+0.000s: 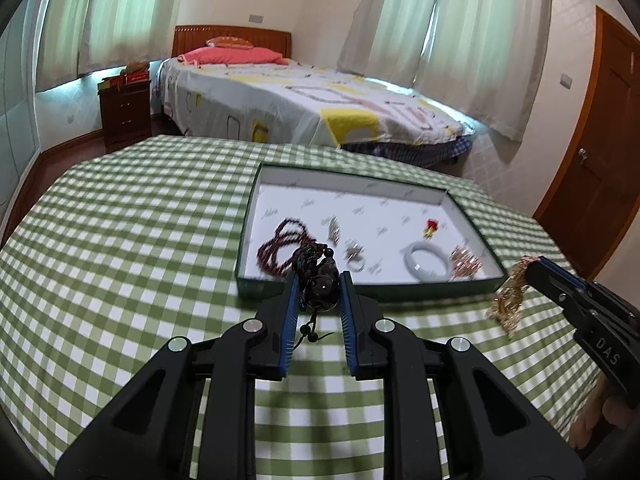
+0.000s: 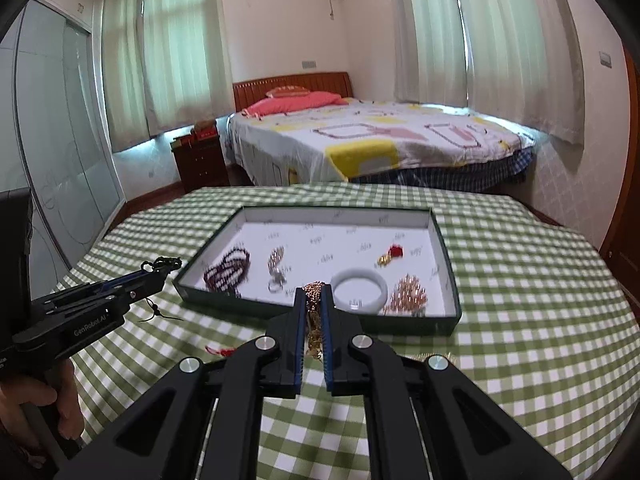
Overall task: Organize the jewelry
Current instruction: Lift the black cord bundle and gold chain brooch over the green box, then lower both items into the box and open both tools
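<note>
Checked cloth covers the table in front of you, and its whole left half lies bare, so that side gives you the most open room. Your left gripper is clamped on a dark bead pendant, with its cord tail hanging below the pads above the cloth, just short of the near wall of the tray. Your right gripper is closed tight on a gold chain, which hangs bunched between the pads; from the left wrist view the same chain dangles off the cloth to the right of the tray's near right corner. The tray is a shallow green-walled box with a white floor, set toward the far right of the table, with a strip of cloth between its far wall and the table's far edge. Inside it, a dark red bead strand lies near the left wall, silver pieces just beside that, a white bangle close to the near wall, a rose-gold cluster near the right corner, and a small red and gold charm in the open middle. A small red item lies on the cloth between your two grippers; what it is cannot be told.
</note>
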Demonstrator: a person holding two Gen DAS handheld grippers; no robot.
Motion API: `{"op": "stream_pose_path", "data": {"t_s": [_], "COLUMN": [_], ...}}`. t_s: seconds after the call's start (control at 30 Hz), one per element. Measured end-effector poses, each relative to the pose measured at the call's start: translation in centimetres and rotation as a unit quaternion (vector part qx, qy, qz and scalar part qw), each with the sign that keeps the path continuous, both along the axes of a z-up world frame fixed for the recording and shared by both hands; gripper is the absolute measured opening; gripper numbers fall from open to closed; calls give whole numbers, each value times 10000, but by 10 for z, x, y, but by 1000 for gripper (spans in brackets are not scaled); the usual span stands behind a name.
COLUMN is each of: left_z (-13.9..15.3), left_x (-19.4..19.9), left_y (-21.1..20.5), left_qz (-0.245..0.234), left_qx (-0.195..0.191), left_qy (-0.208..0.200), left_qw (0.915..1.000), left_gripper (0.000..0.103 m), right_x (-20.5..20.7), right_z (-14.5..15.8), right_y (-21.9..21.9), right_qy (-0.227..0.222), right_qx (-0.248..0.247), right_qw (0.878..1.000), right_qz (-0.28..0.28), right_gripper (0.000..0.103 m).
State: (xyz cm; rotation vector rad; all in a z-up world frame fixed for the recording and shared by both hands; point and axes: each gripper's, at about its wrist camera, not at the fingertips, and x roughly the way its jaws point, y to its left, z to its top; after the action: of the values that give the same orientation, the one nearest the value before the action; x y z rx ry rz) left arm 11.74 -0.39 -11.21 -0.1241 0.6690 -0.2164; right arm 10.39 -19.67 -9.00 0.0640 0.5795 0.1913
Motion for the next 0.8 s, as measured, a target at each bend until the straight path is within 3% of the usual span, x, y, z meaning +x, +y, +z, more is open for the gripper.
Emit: {"op": "stream_pose_path", "data": {"t_s": [0.5,0.8], "left_z": [54,53], "left_x": [48,104], "left_y": [-27,-31], "left_qz": [-231,-68], "left_qx": [-79,-48], "left_qy": [-683,-883], "left_qw": [9974,9961], "left_gripper": [20,20], "right_x": [51,101], "right_z": [43,43], "right_y": [-6,-10], "right_qy": [-620,-828], "right_qx": [51,21], "right_qw": [9981,9965], "right_qz": [20,-75], "right_gripper": [8,8]}}
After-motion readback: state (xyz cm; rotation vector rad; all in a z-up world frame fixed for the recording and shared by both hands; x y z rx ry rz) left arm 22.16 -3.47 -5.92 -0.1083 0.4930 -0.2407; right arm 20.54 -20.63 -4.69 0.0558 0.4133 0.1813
